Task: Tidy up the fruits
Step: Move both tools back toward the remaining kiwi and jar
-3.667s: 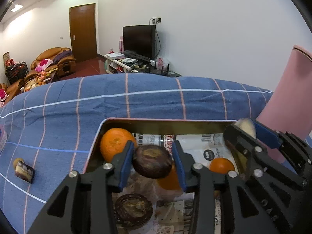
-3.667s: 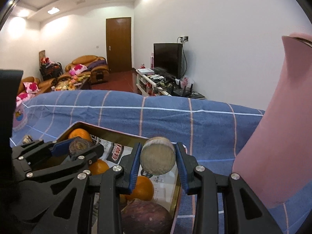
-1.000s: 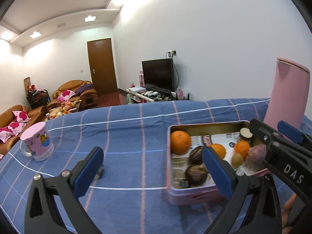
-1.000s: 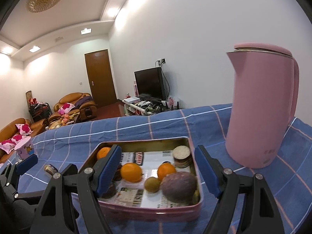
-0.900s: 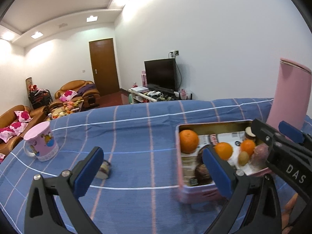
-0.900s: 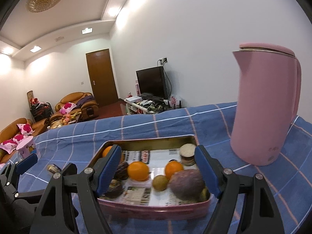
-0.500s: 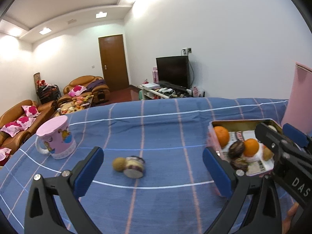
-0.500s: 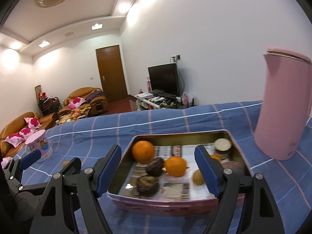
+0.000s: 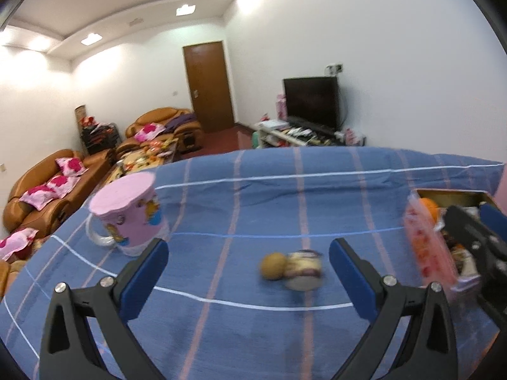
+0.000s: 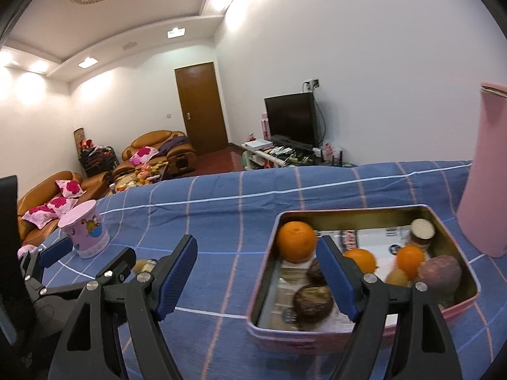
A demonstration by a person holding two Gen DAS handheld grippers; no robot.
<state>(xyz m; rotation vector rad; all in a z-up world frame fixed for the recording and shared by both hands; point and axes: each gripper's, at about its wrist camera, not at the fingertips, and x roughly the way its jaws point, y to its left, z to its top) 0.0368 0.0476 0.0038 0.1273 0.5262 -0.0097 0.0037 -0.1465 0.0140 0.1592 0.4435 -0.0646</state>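
A home living room: brown sofas (image 10: 152, 148) with cushions, a television (image 10: 290, 118), a wooden door (image 10: 201, 107).

Open blue cloth on the desk (image 9: 240, 209) between pink mug (image 9: 130, 215) and pink tin (image 10: 358, 332), small brown fruit (image 9: 272, 265) touching a cut fruit (image 9: 304, 269) mid-gap, pink kettle (image 10: 488, 174) just right of tin, tin interior crowded with fruit.

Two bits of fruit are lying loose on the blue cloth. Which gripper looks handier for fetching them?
Probably the left gripper: open, with the small brown fruit and cut fruit straight ahead. The right gripper faces the tin.
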